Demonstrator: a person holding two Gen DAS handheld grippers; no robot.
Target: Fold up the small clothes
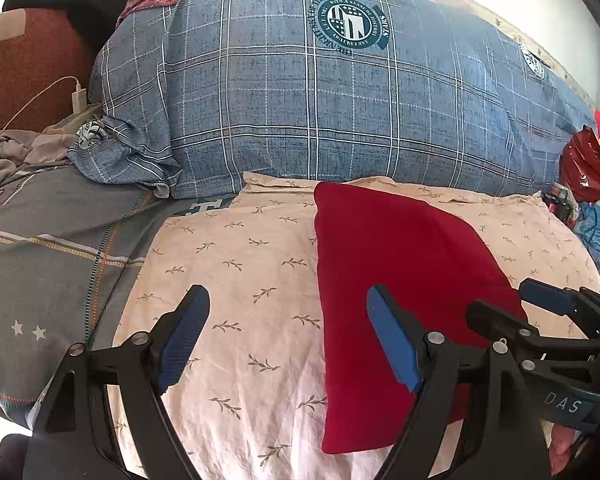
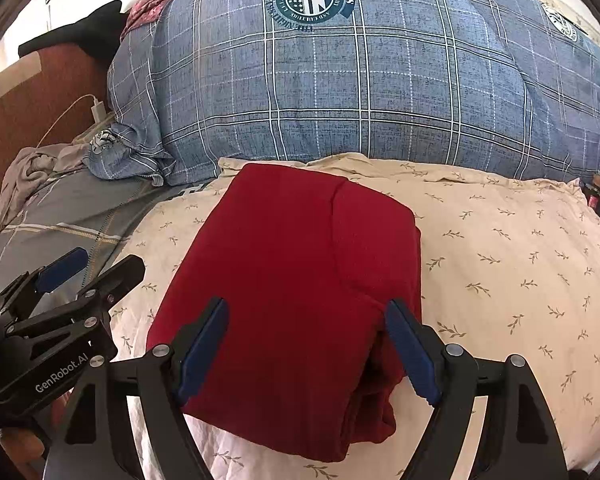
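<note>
A red garment (image 2: 288, 292) lies folded into a compact rectangle on the cream leaf-print sheet (image 2: 500, 264). It also shows in the left wrist view (image 1: 388, 280). My right gripper (image 2: 306, 344) is open and hovers over the garment's near end, one finger on each side. My left gripper (image 1: 288, 336) is open and empty over the sheet, just left of the garment. The right gripper (image 1: 512, 304) shows at the right of the left wrist view, and the left gripper (image 2: 88, 264) at the left of the right wrist view.
A big blue plaid pillow (image 1: 320, 100) lies behind the sheet. A grey plaid cover (image 1: 52, 240), a crumpled grey cloth (image 1: 4, 148) and a charger with its cable (image 1: 78, 96) are at the left. A red bag (image 1: 588, 164) and clutter sit at the right edge.
</note>
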